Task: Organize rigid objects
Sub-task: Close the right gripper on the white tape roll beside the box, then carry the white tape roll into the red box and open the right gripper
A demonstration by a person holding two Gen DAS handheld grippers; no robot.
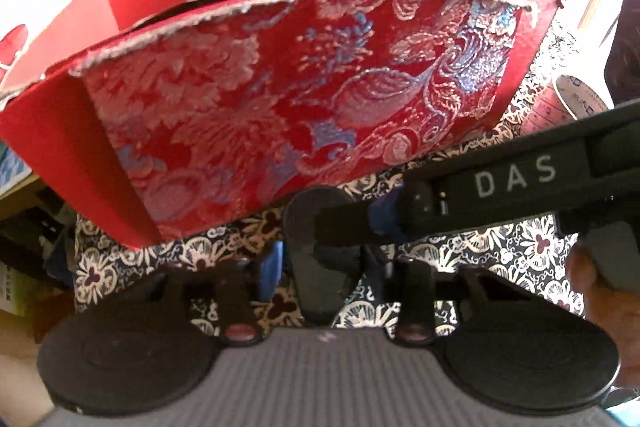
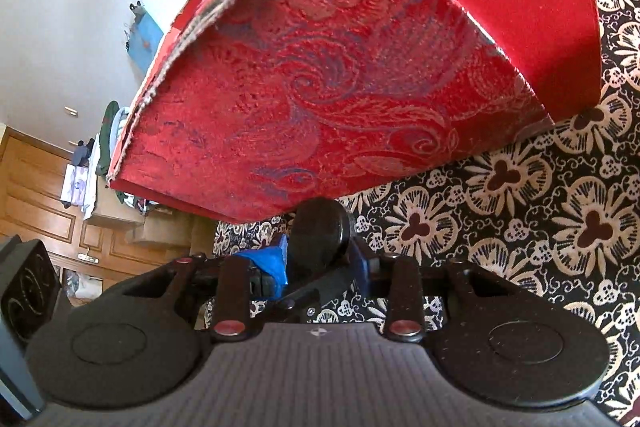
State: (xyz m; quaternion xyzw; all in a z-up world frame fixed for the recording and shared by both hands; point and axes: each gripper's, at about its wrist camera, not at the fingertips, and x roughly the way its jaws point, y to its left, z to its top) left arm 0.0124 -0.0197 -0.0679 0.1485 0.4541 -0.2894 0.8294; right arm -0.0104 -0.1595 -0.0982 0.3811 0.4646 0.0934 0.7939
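One red brocade-covered box [image 1: 280, 99] is sitting on one floral-patterned cloth [image 2: 540, 219]. One black paddle-shaped object [image 1: 308, 223] is lying near, in front of the box. One pink cylindrical container [image 1: 560, 103] is showing at far right.

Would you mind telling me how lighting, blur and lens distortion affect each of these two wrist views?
Left wrist view: the wall behind the red box is blown out to white, glare shines off its brocade, and its straight edges bow from the fisheye. Right wrist view: the box face sits mostly in shade and looks soft up close, while the patterned cloth is sunlit and sharper.
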